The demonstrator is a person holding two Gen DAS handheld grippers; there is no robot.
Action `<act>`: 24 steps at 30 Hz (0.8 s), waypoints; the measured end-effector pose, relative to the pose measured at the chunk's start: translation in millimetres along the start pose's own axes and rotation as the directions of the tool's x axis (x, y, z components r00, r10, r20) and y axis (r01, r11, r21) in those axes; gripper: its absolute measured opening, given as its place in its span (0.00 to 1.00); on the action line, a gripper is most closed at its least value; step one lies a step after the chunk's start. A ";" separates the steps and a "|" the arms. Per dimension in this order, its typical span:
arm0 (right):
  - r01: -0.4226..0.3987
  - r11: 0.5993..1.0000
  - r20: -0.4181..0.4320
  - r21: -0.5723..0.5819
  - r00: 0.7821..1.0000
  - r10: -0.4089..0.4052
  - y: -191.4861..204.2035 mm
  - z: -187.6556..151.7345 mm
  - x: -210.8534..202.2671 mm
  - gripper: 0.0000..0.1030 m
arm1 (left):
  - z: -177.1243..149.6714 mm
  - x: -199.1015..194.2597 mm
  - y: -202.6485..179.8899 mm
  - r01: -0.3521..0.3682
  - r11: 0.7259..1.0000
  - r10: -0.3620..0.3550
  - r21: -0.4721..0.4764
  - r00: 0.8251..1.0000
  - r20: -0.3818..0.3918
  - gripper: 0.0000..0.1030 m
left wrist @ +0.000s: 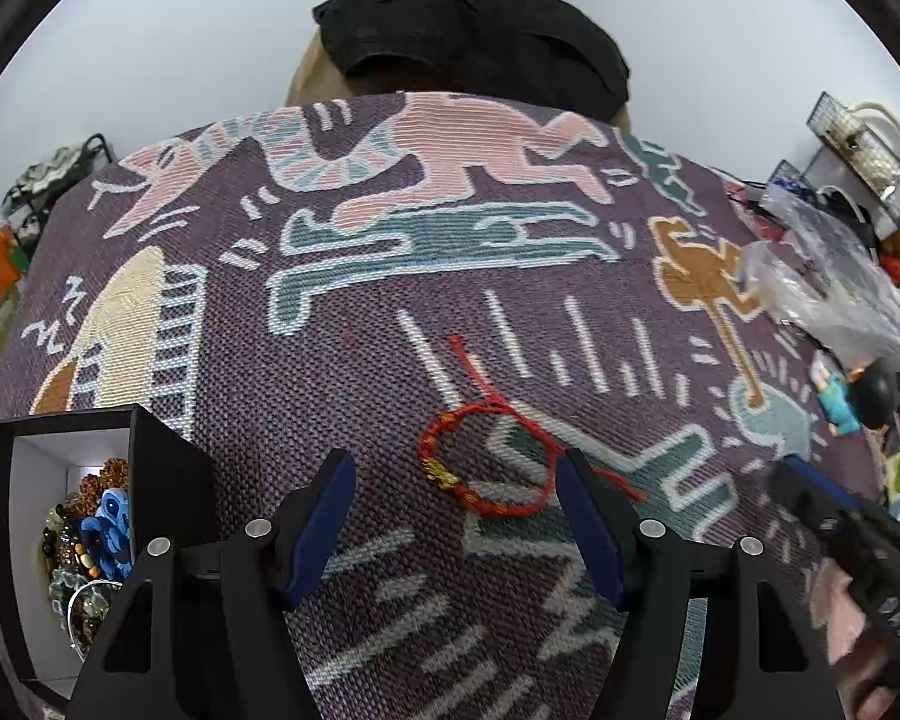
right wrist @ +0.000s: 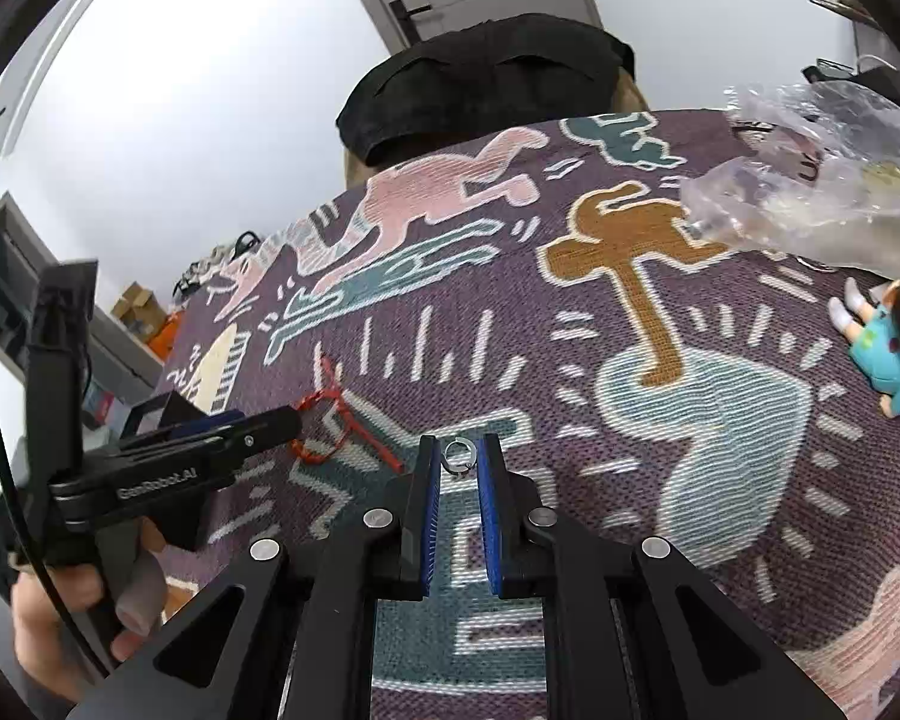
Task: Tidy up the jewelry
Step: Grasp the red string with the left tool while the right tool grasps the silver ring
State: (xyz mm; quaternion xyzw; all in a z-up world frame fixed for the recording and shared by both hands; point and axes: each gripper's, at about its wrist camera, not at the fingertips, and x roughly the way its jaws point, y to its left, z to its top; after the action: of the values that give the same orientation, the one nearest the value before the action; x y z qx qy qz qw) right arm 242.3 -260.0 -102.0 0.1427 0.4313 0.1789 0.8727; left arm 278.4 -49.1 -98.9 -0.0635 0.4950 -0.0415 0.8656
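Left gripper (left wrist: pixel 456 474) spread wide over red cord bracelet (left wrist: pixel 486 468) lying flat on woven cloth (left wrist: pixel 354 360); right gripper (right wrist: pixel 457 450) narrowed around small silver ring (right wrist: pixel 459 456), contact unclear; black jewelry box (left wrist: pixel 150 450) of beads at far left.

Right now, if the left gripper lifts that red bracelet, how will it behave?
The red bracelet is thin woven cord, so probably floppy and light. Its loose tails could dangle or snag. Lying flat on the cloth, it may be hard to pinch.
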 end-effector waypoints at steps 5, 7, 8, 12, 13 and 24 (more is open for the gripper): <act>-0.004 0.999 0.013 0.034 1.000 0.004 -13.0 0.6 -3.6 0.13 | -0.3 16.5 1.2 -0.028 1.000 0.028 -0.002 0.999 -0.034 0.48; -0.006 0.999 0.013 0.039 1.000 0.006 -15.1 -0.3 -3.8 0.13 | 0.6 20.0 -1.5 -0.056 0.998 0.056 0.017 0.998 -0.010 0.44; -0.009 0.999 0.012 0.041 1.000 0.008 -15.9 -0.7 -3.9 0.13 | 0.7 22.1 -3.3 -0.076 0.997 0.076 0.028 0.997 -0.007 0.42; -0.011 0.999 0.015 0.045 1.000 0.011 -17.5 -1.6 -5.0 0.13 | -0.5 21.5 -7.6 -0.108 0.993 0.108 0.058 0.994 -0.010 0.20; -0.012 0.999 0.016 0.049 1.000 0.011 -18.5 -1.4 -5.7 0.13 | -0.3 20.7 -7.1 -0.111 0.992 0.112 0.058 0.993 -0.023 0.16; -0.032 0.999 0.023 0.040 0.999 0.031 -11.5 -3.7 -7.7 0.13 | -2.9 9.8 -6.0 -0.082 0.994 0.086 0.077 0.995 -0.054 0.07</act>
State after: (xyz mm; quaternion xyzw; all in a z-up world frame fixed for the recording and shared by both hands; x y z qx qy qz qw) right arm 237.2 -273.3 -103.5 0.1691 0.4229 0.1823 0.8714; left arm 280.9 -56.6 -107.8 -0.0092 0.5199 -0.0253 0.8538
